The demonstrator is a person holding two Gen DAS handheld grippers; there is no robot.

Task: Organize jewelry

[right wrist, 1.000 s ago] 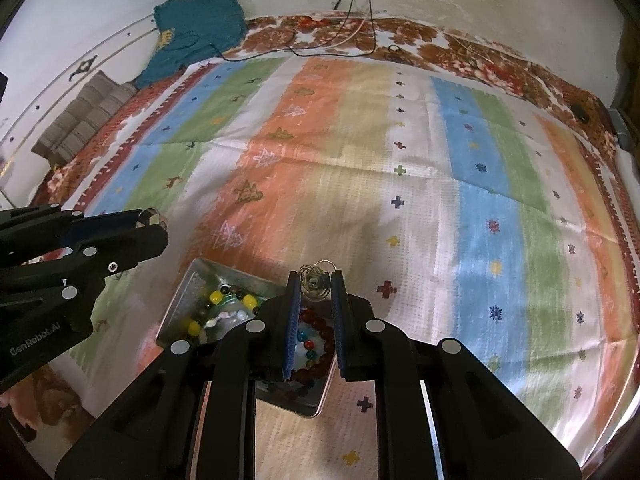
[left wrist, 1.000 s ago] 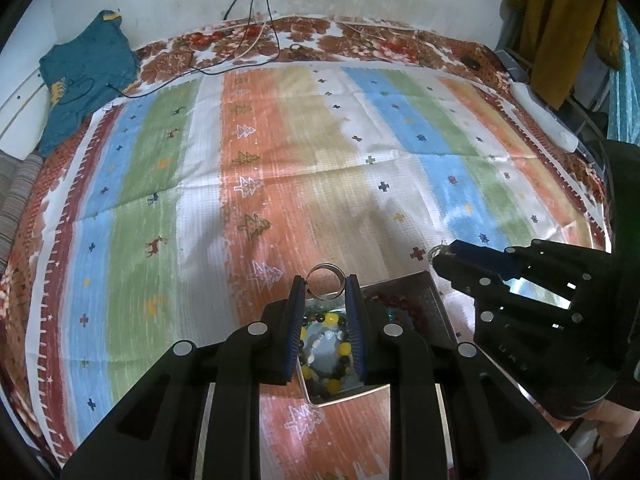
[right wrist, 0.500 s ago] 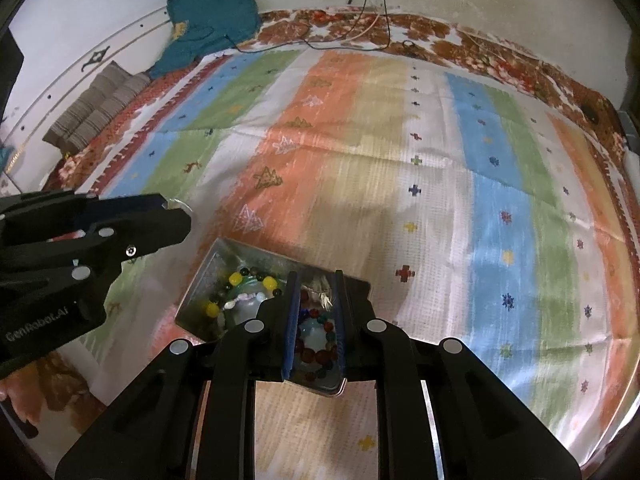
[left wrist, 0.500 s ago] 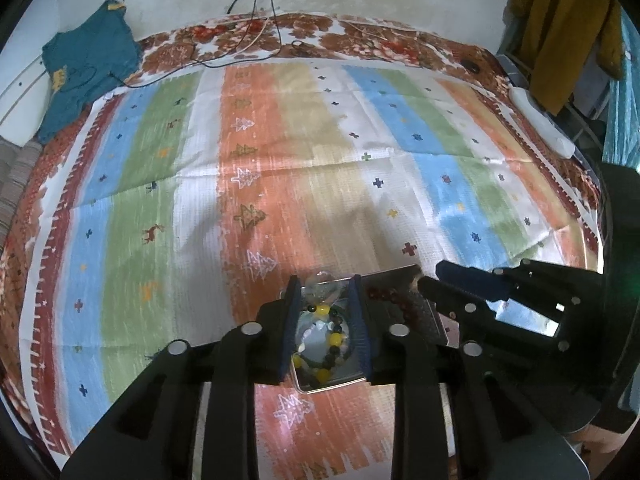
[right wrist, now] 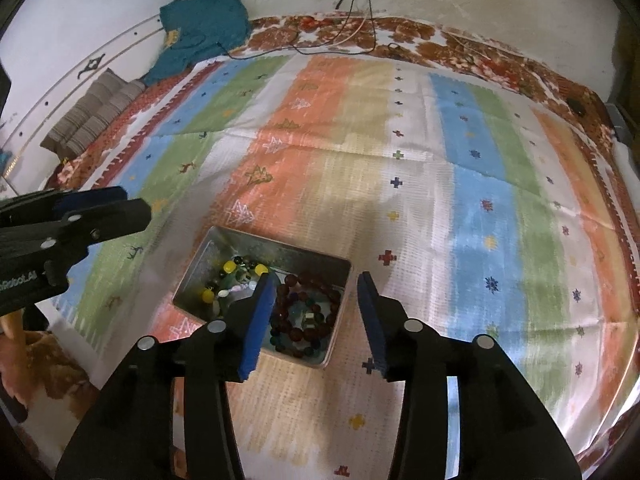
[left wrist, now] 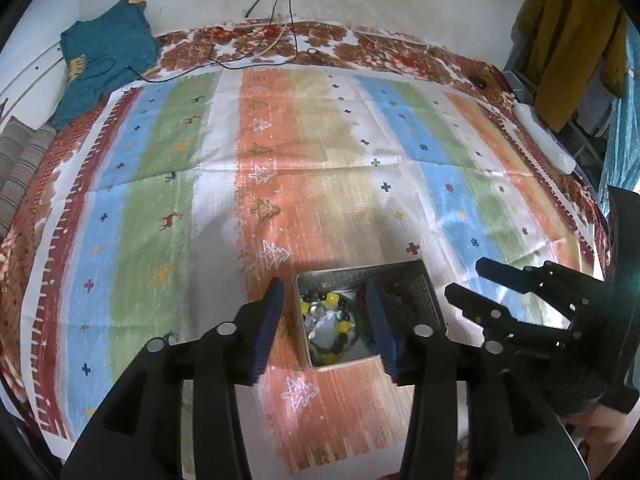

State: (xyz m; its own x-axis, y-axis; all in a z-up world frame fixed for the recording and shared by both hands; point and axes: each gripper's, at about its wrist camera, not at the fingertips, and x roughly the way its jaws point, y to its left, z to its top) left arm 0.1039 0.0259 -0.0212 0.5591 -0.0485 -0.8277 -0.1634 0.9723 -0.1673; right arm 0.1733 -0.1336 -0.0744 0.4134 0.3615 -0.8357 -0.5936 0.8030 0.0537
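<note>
A small metal tin (left wrist: pixel 360 270) sits on the striped cloth and holds beaded jewelry. In the left wrist view a yellow-and-dark bead bracelet (left wrist: pixel 329 322) lies in its left half. My left gripper (left wrist: pixel 323 282) hangs over the tin with its jaws opening, and the fingers grip nothing. In the right wrist view a dark red bead bracelet (right wrist: pixel 304 314) fills the right half of the tin (right wrist: pixel 280 246), and the yellow-bead bracelet (right wrist: pixel 230 280) lies to the left. My right gripper (right wrist: pixel 315 276) is above the red beads, jaws opening, with no object pressed between the pads.
The striped cloth (left wrist: pixel 280 184) covers a bed-like surface. At the back are a teal garment (left wrist: pixel 106 56) and black cables (left wrist: pixel 280 20). A striped cushion (right wrist: pixel 92 116) lies left, a yellow garment (left wrist: pixel 572 36) hangs right, and a white object (left wrist: pixel 544 140) sits near the right edge.
Both grippers have spread their jaws. The silver ring at the left fingertips and the small silver piece at the right fingertips are gone from the tips. Both grippers drew back slightly over the tin.
</note>
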